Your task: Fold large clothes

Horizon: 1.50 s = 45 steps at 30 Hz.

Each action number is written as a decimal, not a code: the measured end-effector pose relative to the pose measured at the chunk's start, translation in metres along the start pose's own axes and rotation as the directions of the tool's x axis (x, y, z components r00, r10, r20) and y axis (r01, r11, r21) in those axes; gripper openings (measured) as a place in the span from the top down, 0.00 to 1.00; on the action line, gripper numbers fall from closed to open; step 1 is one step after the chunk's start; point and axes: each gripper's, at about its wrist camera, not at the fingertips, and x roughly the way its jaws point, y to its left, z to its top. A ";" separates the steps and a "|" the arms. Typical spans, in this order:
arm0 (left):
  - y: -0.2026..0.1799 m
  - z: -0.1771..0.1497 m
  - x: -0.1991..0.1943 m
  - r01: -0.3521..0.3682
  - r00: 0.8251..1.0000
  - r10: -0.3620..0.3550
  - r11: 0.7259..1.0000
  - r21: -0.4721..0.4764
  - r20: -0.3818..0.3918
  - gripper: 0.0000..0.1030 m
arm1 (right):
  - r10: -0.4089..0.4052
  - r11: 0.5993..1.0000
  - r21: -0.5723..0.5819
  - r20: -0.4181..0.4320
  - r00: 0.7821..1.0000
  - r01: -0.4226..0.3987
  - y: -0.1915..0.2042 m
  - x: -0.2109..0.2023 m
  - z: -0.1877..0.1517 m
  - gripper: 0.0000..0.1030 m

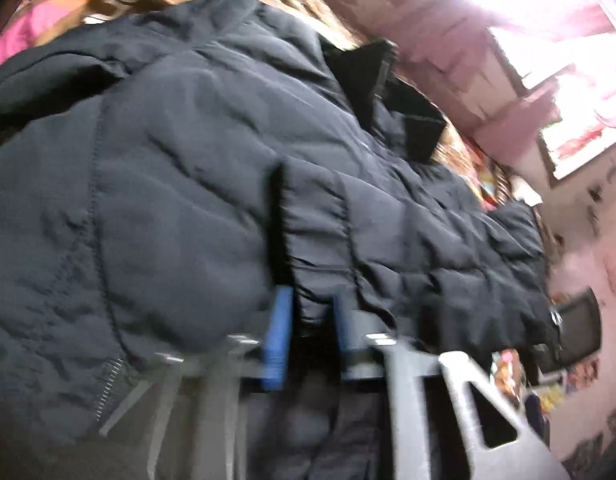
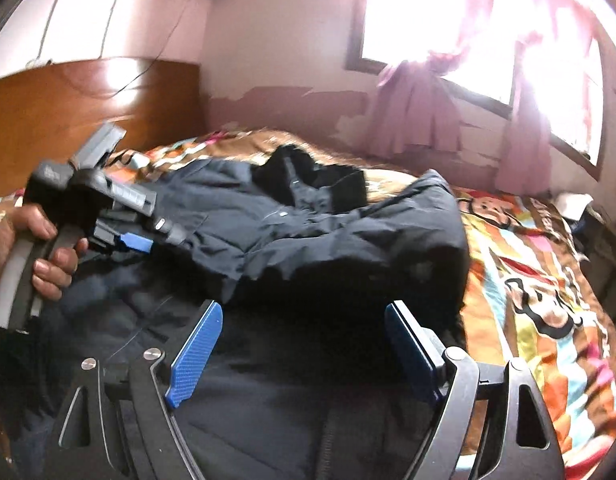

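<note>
A large dark navy padded jacket (image 1: 187, 140) lies spread on the bed, its black collar (image 1: 388, 92) at the far end. My left gripper (image 1: 310, 320) is shut on a gathered fold of the jacket, near an elastic cuff, with fabric pinched between its blue pads. In the right wrist view the same jacket (image 2: 308, 232) is partly folded over itself, and a hand (image 2: 47, 248) holds the left gripper (image 2: 139, 242) at the jacket's left side. My right gripper (image 2: 303, 340) stands open low over the jacket's near part, and its pads (image 2: 195, 348) hold nothing.
The jacket rests on a patterned brown and orange bedspread (image 2: 528, 260). A wooden headboard (image 2: 87, 108) stands at the back left. A bright window (image 2: 448, 20) with pink curtains (image 2: 420, 104) is on the far wall. Dark objects sit by the bed's right side (image 1: 576, 332).
</note>
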 end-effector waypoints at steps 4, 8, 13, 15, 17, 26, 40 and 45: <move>-0.010 0.004 -0.024 -0.037 0.991 0.027 0.996 0.077 0.128 0.98 | -0.045 0.999 0.010 0.016 0.999 0.045 -0.009 -0.007 0.004 0.20; -0.028 0.009 -0.063 -0.166 0.944 0.096 0.965 0.201 0.317 0.99 | -0.080 0.996 0.048 0.024 0.997 0.078 -0.019 0.003 0.020 0.20; -0.025 0.012 -0.081 -0.307 0.883 0.181 0.920 0.242 0.432 1.00 | -0.053 0.992 0.118 -0.011 0.999 0.054 -0.023 0.042 0.046 0.23; -0.017 0.012 -0.078 -0.350 0.874 0.214 0.900 0.259 0.435 1.00 | 0.003 0.992 0.129 -0.070 0.998 0.007 -0.017 0.073 0.056 0.38; -0.011 0.007 -0.070 -0.388 0.869 0.249 0.879 0.278 0.428 0.99 | 0.055 0.991 0.124 -0.128 0.990 -0.039 -0.007 0.101 0.060 0.58; 0.035 -0.004 -0.038 -0.400 0.890 0.316 0.887 0.231 0.328 0.99 | 0.091 0.996 0.013 -0.320 0.943 -0.092 0.039 0.182 0.044 0.62; 0.078 -0.004 -0.085 -0.248 0.937 0.221 0.966 0.070 0.272 0.84 | -0.014 0.994 -0.107 -0.321 0.947 -0.022 0.056 0.188 0.031 0.52; 0.124 -0.006 -0.127 -0.256 0.910 0.262 0.965 -0.062 0.321 0.39 | 0.029 0.998 -0.042 -0.271 0.962 -0.041 0.060 0.174 0.050 0.32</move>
